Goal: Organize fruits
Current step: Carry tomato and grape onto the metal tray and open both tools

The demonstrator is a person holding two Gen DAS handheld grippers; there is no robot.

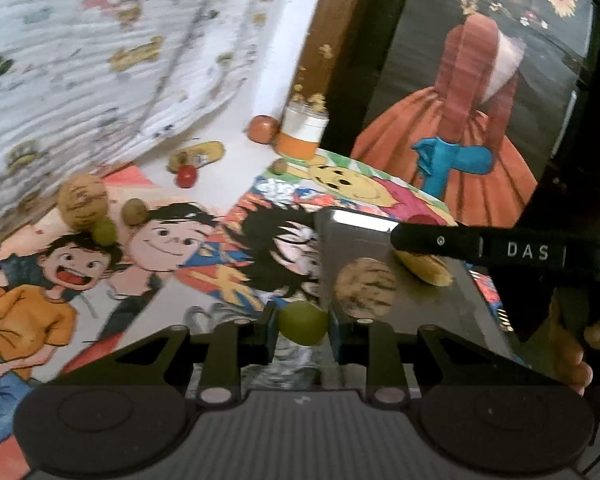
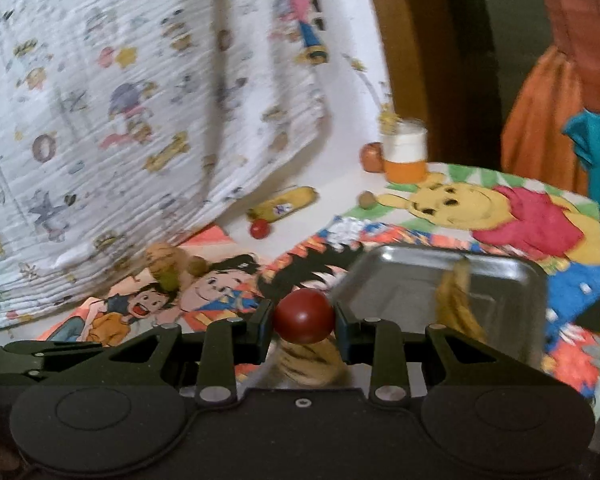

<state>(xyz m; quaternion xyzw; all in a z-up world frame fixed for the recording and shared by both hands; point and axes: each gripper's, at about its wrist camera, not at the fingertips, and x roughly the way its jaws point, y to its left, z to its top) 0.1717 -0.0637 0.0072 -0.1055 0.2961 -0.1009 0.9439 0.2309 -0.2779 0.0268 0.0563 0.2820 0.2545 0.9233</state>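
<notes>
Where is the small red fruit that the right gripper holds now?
In the right wrist view, the red fruit sits clamped between the right gripper's fingers, low at centre, beside the near-left corner of the metal tray.

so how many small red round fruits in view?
2: one clamped in the right gripper, red fruit; another red fruit on the table beside the banana. More may be hidden.

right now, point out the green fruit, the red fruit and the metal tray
green fruit (image 1: 303,323): left wrist view, its middle
red fruit (image 2: 304,317): right wrist view, its middle
metal tray (image 2: 452,254): right wrist view, far rim
</notes>
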